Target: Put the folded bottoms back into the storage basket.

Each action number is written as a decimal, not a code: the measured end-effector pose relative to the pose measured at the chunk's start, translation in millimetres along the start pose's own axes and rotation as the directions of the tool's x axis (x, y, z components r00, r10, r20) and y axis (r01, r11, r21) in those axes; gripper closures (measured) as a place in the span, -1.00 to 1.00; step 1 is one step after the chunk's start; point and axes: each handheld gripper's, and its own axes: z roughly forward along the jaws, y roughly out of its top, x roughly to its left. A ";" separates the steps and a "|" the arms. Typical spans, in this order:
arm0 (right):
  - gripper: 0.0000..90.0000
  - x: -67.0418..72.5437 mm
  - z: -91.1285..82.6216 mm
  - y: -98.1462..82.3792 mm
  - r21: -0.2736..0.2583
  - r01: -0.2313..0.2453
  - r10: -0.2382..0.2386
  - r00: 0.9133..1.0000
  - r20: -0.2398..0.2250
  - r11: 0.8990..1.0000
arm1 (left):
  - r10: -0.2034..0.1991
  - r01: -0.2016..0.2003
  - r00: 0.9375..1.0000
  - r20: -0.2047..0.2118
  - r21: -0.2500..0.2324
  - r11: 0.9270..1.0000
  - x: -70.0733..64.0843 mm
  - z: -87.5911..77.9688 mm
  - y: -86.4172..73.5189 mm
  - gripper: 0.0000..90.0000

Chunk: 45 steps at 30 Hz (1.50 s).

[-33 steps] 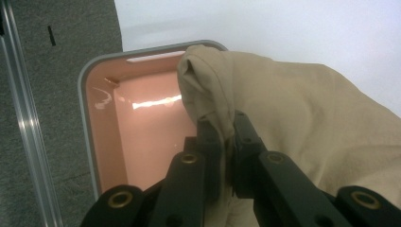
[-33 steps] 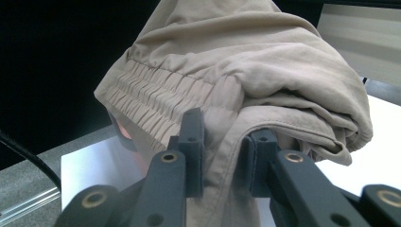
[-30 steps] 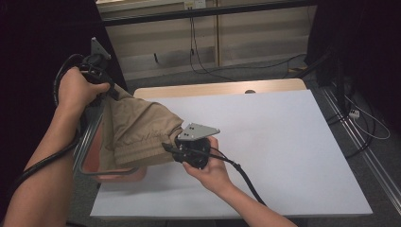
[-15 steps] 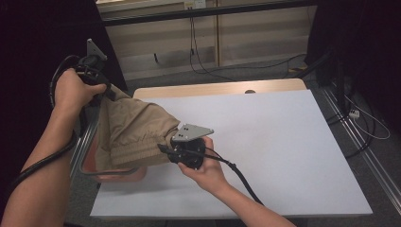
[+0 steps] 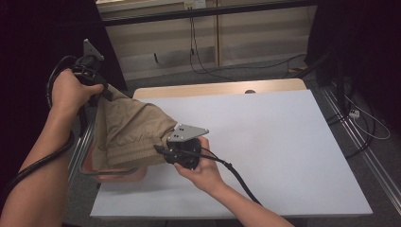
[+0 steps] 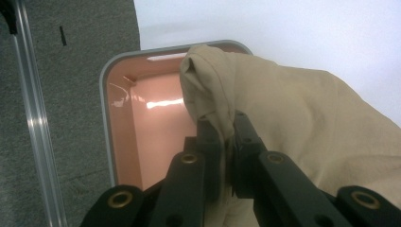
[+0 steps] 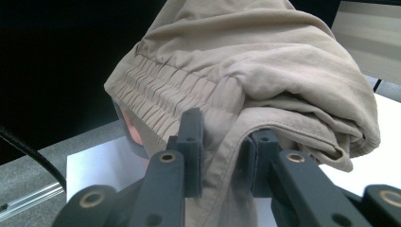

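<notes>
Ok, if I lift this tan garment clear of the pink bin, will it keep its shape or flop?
Probably flop: the tan garment already sags in folds between the left gripper and the right gripper. The gathered elastic band may stretch rather than hold stiff. Its lower edge drapes over the pink bin, so it could drag on the rim.

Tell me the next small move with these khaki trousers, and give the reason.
Probably carry them sideways over the white tabletop and lower them there. Both grippers are clamped on the khaki trousers: the left gripper pinches a fold high up, the right gripper grips beside the elastic waistband. The cloth hangs bunched between them, its lower edge draped over the pink bin.
</notes>
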 end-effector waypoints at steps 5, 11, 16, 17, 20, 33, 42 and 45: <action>0.61 2.1 2.5 0.9 0.004 0.005 -0.005 1.000 -0.004 1.000 | -0.008 0.008 1.000 -0.004 -0.013 1.000 0.9 -0.1 -1.0 0.89; 0.61 1.9 4.7 0.9 0.004 0.004 -0.004 1.000 -0.004 1.000 | -0.005 0.005 1.000 -0.006 -0.007 1.000 2.1 -1.9 -0.7 0.89; 0.61 2.7 6.4 0.3 0.003 0.003 -0.003 1.000 -0.009 1.000 | -0.005 0.005 1.000 -0.009 -0.016 1.000 2.1 -2.1 -1.0 0.89; 0.61 3.0 6.8 0.3 0.004 0.003 -0.003 1.000 -0.009 1.000 | -0.005 0.004 1.000 -0.007 -0.012 1.000 2.4 -2.6 -0.8 0.89; 0.60 3.6 8.4 0.3 0.003 0.001 -0.001 1.000 -0.012 1.000 | -0.011 0.011 1.000 -0.013 -0.019 1.000 2.7 -3.0 -1.0 0.89; 0.60 8.2 18.4 1.4 0.010 0.003 -0.003 1.000 -0.028 1.000 | -0.023 0.023 0.999 -0.024 -0.026 0.999 10.5 -3.2 -2.9 0.89; 0.60 10.2 24.5 -0.2 0.011 0.005 -0.004 0.999 -0.040 1.000 | -0.023 0.022 0.999 -0.030 -0.033 0.999 12.9 -4.5 -3.5 0.89; 0.60 10.5 25.8 -0.7 0.012 0.004 -0.003 0.999 -0.042 1.000 | -0.020 0.019 0.999 -0.033 -0.026 0.999 13.9 -5.3 -3.4 0.89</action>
